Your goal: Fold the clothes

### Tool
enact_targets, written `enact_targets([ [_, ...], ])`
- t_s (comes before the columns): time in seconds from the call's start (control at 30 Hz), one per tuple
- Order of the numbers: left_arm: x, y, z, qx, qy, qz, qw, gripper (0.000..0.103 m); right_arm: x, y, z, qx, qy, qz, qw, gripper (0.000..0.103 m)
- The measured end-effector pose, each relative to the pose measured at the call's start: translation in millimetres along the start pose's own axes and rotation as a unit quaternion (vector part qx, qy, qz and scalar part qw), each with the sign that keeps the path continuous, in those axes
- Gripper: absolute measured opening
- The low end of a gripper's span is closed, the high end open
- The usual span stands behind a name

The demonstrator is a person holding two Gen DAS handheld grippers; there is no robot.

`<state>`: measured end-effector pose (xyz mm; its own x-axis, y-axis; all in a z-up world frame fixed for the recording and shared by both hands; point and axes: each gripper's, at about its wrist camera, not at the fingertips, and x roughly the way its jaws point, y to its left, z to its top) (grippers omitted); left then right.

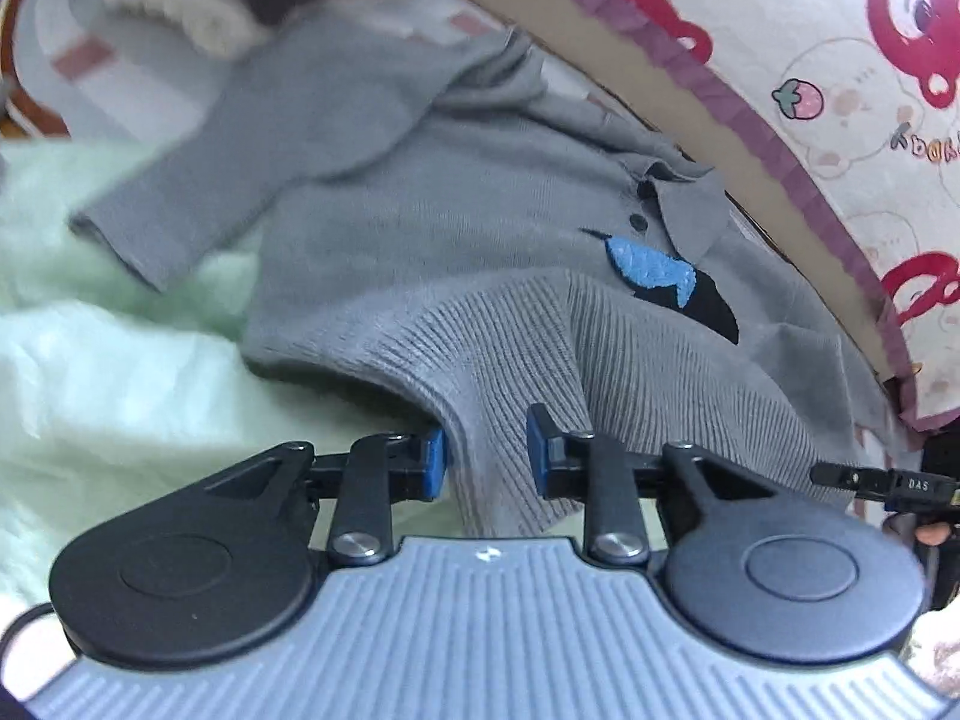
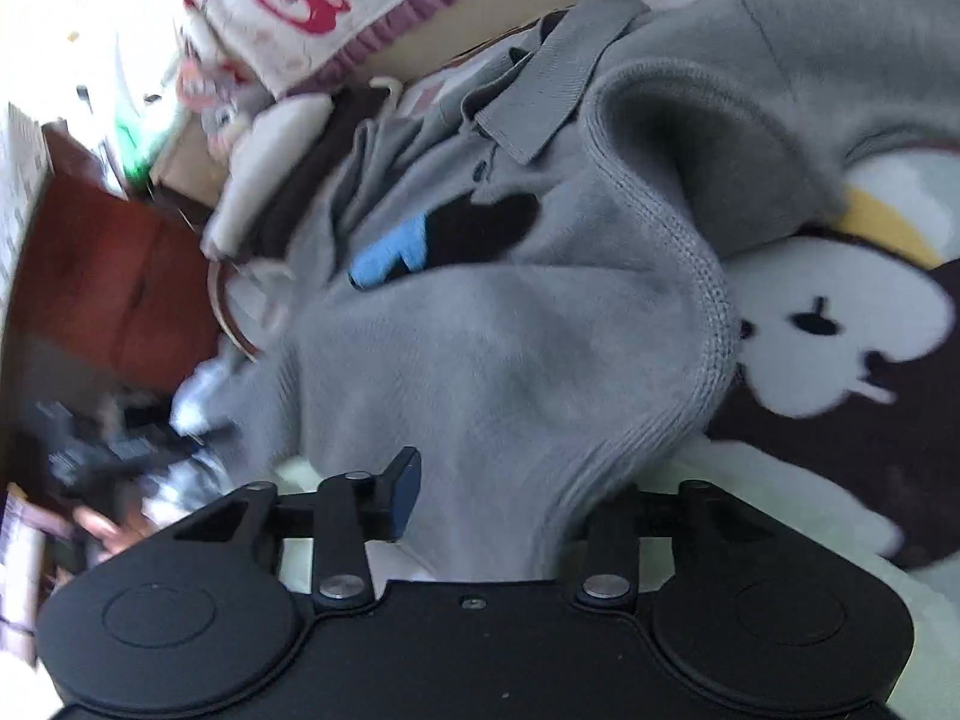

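Two tongs point(image 1: 486, 450) point(image 2: 510, 504), one grey sweater point(image 1: 480, 240)

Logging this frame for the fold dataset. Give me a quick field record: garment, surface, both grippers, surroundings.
garment: grey knit polo sweater, collar with buttons, blue and black patch on chest
garment state: ribbed hem lifted over the chest, one sleeve spread out to the side
surface: pale green blanket
left gripper: jaws around the ribbed hem, fabric between the blue pads
right gripper: sweater fabric bunched between jaws, far finger hidden by cloth
surroundings: cartoon-print pillow with purple frill; bear-print blanket in right view
image quality: motion blur in both views
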<state>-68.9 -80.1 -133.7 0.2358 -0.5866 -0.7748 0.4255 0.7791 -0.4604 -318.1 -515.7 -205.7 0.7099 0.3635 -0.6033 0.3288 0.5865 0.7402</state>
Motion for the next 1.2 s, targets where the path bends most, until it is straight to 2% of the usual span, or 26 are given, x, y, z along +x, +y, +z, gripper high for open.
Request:
enact_targets([
  [0.07, 11, 3, 0, -0.013, 0.006, -0.007, 0.9999, 0.033, 8, -7, 2, 0.021, -0.003, -0.004, 1.0, 0.051],
  [0.13, 19, 1, 0, -0.002, 0.0, -0.008, 1.0, 0.035, 12, -18, 3, 0.058, -0.023, -0.005, 0.998, 0.05],
  [0.17, 22, 1, 1, 0.003, -0.003, -0.005, 1.0, 0.031, 12, -21, 4, 0.067, -0.038, -0.002, 0.997, 0.038],
  [0.2, 24, 0, 2, 0.013, -0.013, 0.004, 0.9998, 0.005, 10, -22, 5, 0.065, -0.056, 0.003, 0.996, 0.028],
  [0.23, 20, -5, 1, 0.037, -0.032, 0.013, 0.9987, 0.006, 6, -20, 8, 0.06, -0.071, 0.012, 0.996, 0.017],
  [0.3, 1, -22, 0, 0.105, -0.084, 0.048, 0.9899, 0.006, -10, -7, 17, 0.036, -0.091, 0.038, 0.994, 0.013],
  [0.37, -27, -37, 2, 0.149, -0.126, 0.056, 0.9792, 0.006, -35, 18, 28, -0.004, -0.095, 0.059, 0.994, 0.007],
  [0.43, -62, -42, 8, 0.151, -0.162, 0.029, 0.9748, 0.006, -60, 42, 38, -0.044, -0.098, 0.079, 0.991, 0.007],
  [0.47, -80, -46, 10, 0.155, -0.179, 0.028, 0.9712, 0.006, -71, 53, 40, -0.056, -0.092, 0.085, 0.991, 0.007],
  [0.6, -148, -58, 3, 0.161, -0.223, 0.057, 0.9599, 0.006, -112, 85, 35, -0.076, -0.042, 0.089, 0.992, 0.007],
  [0.67, -169, -51, -10, 0.136, -0.212, 0.04, 0.967, 0.006, -132, 101, 32, -0.086, -0.017, 0.092, 0.992, 0.007],
  [0.73, -174, -43, -26, 0.126, -0.183, 0.047, 0.9739, 0.006, -148, 111, 26, -0.091, 0.008, 0.085, 0.992, 0.007],
  [0.9, -132, -20, -52, 0.114, -0.058, 0.109, 0.9857, 0.007, -113, 78, -22, -0.066, 0.09, -0.017, 0.994, 0.008],
  [1.03, -108, 2, -49, 0.054, -0.002, 0.111, 0.9924, 0.009, -76, 52, -58, -0.048, 0.156, -0.104, 0.981, 0.015],
  [1.1, -114, 5, -44, 0.057, -0.006, 0.111, 0.9922, 0.009, -74, 53, -60, -0.041, 0.155, -0.116, 0.98, 0.017],
  [1.17, -127, 0, -39, 0.074, -0.03, 0.117, 0.9899, 0.01, -87, 65, -51, -0.051, 0.137, -0.13, 0.981, 0.035],
  [1.2, -133, -2, -37, 0.078, -0.045, 0.12, 0.9887, 0.012, -95, 72, -46, -0.065, 0.121, -0.145, 0.98, 0.04],
])
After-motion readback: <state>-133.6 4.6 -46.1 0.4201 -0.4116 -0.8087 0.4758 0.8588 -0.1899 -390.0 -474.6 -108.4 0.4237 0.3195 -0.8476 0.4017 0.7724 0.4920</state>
